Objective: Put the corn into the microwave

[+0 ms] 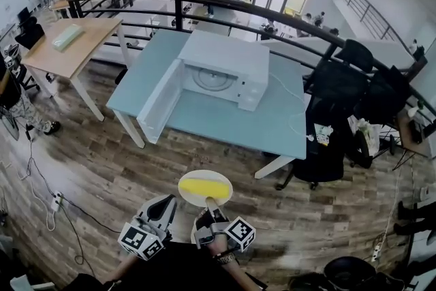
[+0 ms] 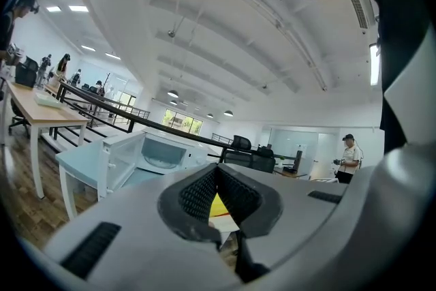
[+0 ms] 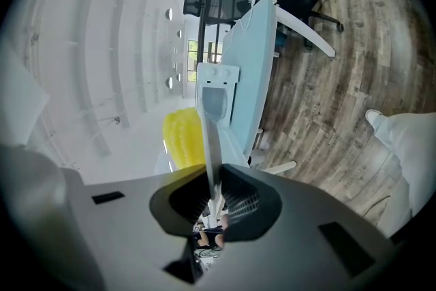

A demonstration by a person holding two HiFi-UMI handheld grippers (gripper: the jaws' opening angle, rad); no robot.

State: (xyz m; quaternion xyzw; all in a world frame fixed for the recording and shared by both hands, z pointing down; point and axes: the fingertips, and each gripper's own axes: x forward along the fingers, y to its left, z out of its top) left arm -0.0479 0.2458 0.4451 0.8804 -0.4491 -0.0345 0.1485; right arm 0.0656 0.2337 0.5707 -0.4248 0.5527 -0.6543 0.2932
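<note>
Corn (image 1: 204,187), ridged, yellow, tops round plate (image 1: 187,197) clamped by right tongs (image 1: 212,204); left tongs (image 1: 166,204) together.

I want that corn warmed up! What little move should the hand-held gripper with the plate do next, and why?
Probably carry the plate forward toward the microwave: the right hand-held gripper grips its rim, the corn lies on it, and the door stands open.

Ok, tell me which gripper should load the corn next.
Right: the right gripper clamps the plate bearing the corn; the left gripper holds nothing, and the microwave door stands open.
</note>
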